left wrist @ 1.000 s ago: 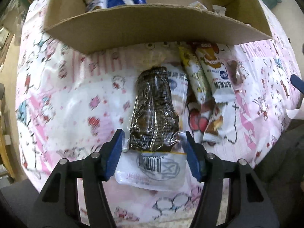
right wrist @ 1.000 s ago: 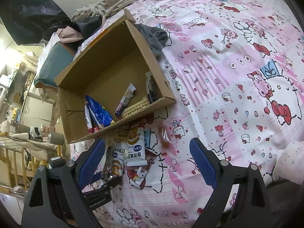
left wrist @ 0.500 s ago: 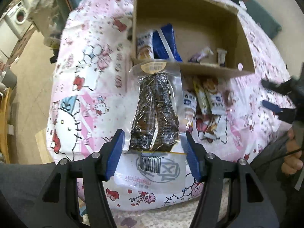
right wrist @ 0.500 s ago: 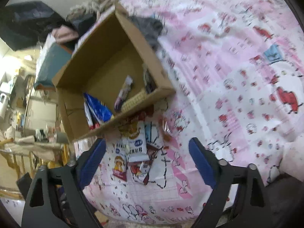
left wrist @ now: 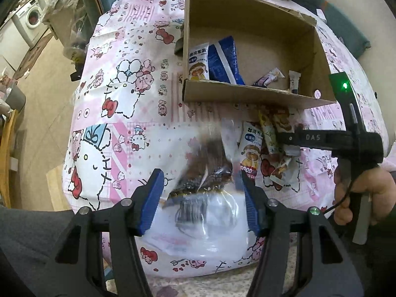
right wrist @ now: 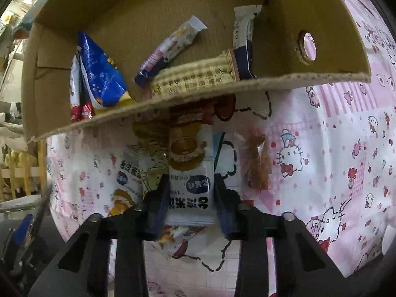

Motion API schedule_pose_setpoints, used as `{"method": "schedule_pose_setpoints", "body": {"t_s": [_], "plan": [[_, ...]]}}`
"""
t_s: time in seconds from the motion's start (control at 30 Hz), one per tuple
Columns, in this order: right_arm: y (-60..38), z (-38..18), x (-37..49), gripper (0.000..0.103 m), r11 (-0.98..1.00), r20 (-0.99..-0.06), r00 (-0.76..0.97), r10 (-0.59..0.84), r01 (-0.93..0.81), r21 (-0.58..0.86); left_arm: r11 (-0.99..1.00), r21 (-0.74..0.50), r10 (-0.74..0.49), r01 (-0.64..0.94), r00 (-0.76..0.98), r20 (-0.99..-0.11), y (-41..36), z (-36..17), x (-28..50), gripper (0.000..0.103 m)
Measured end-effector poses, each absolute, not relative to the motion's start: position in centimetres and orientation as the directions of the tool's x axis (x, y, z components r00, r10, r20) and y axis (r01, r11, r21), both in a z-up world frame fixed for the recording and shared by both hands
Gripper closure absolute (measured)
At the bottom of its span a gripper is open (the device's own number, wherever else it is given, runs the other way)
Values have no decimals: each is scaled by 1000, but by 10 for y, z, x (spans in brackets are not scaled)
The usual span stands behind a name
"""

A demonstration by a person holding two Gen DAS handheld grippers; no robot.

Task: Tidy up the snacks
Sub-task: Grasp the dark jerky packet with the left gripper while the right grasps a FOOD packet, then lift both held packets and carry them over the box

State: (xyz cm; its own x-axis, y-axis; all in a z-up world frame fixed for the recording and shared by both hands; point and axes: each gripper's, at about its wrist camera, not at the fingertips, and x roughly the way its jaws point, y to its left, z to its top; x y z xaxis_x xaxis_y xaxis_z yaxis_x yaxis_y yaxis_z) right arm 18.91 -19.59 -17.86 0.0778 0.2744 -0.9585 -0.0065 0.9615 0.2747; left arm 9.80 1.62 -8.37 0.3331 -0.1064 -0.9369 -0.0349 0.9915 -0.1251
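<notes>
So the left tool [left wrist: 200, 203] has its blue pads spread fairly wide, and a clear bag of dark chocolatey snacks [left wrist: 205, 173] sits between them. The bag is motion-blurred, and I honestly can't tell whether the pads are pinching it or it's loose between them. Its white barcode end [left wrist: 198, 220] lies closest to the tool, and the dark part points away toward the cardboard box [left wrist: 247, 94].

The right tool [right wrist: 190, 198] is closed down narrow on a white rice cracker packet [right wrist: 189, 170], one pad on each long edge, so it has hold of that one. The packet lies lengthwise straight ahead of the tool, its far end reaching under the box's near wall [right wrist: 198, 94]. Just left of the tool there's another white snack pack [right wrist: 126, 180], and just right of it a small clear wrapper with something orange-brown inside [right wrist: 256, 163]. All of this lies on the pink Hello Kitty bedsheet [right wrist: 334, 148].

Beyond the right tool, inside the box: a blue bag [right wrist: 101, 74] on the left, a tan patterned bar [right wrist: 195, 76] against the near wall, a slim white and purple stick [right wrist: 170, 47] behind it, and a white and navy packet [right wrist: 243, 37] to the right.

From the left wrist view, the person's right hand [left wrist: 358, 195] grips the right tool's handle off to the right.
</notes>
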Motion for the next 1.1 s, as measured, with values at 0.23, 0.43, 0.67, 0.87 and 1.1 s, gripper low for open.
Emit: {"method": "schedule_pose_setpoints", "body": {"t_s": [0.23,0.43,0.67,0.87,1.1], "plan": [[-202,-155,166,68,957,-950,114,290,-25,289,980,-156,-130,-124,200,-971,32,-116,107,90],[-219,-114,141,68,907,-892,167,420,-41,419,944,-181,-131,-276,188,-973,63,-125,108,24],[-227,-98,128,68,858,-835,205,510,-54,511,990,39,41,-134,12,-999,38,-167,106,22],[-230,-94,131,68,831,-807,206,553,-59,554,995,102,101,-20,-40,-994,22,-201,104,10],[-235,-92,129,68,819,-793,224,567,-54,571,997,58,57,46,11,-998,5,-191,102,57]]}}
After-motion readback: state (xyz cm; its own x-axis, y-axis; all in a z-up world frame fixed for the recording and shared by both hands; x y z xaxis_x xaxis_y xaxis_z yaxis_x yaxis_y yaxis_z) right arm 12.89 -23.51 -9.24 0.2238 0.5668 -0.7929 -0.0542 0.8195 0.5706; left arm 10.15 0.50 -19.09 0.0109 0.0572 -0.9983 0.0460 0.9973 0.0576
